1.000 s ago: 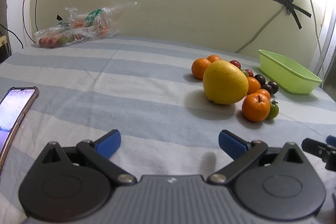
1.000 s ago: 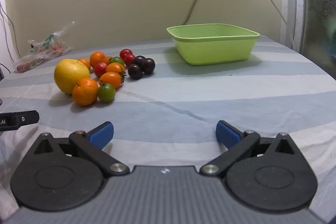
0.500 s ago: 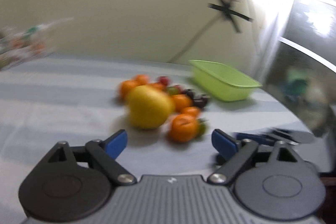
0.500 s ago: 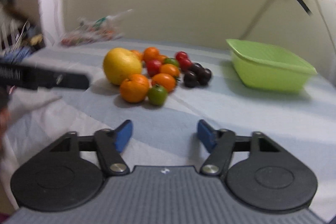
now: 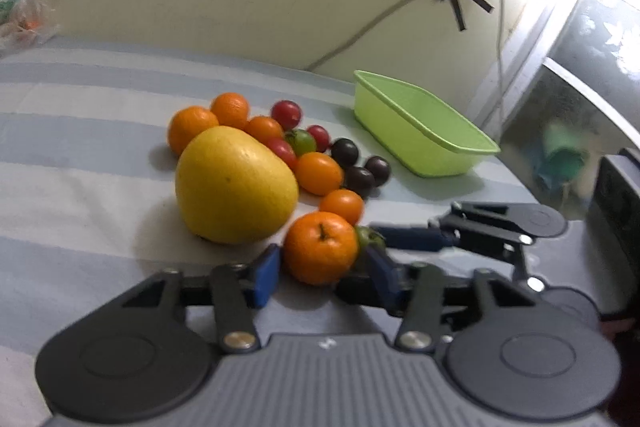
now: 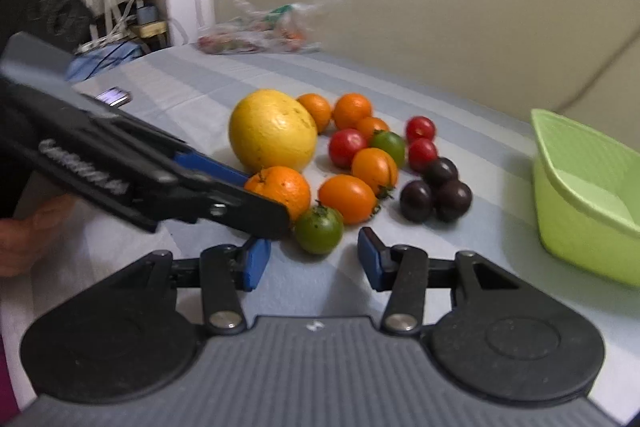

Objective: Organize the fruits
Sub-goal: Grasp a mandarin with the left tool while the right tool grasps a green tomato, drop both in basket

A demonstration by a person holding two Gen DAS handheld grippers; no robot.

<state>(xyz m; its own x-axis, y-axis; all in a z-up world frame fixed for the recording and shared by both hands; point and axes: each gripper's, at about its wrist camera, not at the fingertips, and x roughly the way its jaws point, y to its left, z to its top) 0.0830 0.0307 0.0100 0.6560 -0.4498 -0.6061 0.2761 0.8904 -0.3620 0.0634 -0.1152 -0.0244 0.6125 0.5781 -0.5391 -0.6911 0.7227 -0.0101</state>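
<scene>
A fruit pile lies on the striped cloth [image 5: 80, 155]: a big yellow citrus [image 5: 236, 187], mandarins, red and orange tomatoes and dark plums [image 6: 436, 191]. The nearest mandarin [image 5: 320, 247] sits between the blue pads of my left gripper [image 5: 323, 269]. Its jaws are closing, with thin gaps still showing on both sides. The green tomato [image 6: 320, 235] lies just ahead of my right gripper [image 6: 312, 261], in line with the gap between its closing jaws, and nothing touches the pads. The two grippers meet tip to tip. An empty green tub [image 6: 580, 195] stands to the right of the pile.
A clear bag of produce [image 6: 260, 35] lies at the far wall. A phone [image 6: 114, 95] rests on the cloth left of the pile. A person's hand [image 6: 24, 243] holds the left gripper. Taped cables run down the wall, and a window frame stands beyond the tub.
Both grippers swung toward the fruit pile and came close to it. Their jaws narrowed from wide open, the left around the nearest mandarin, the right toward the green tomato.
</scene>
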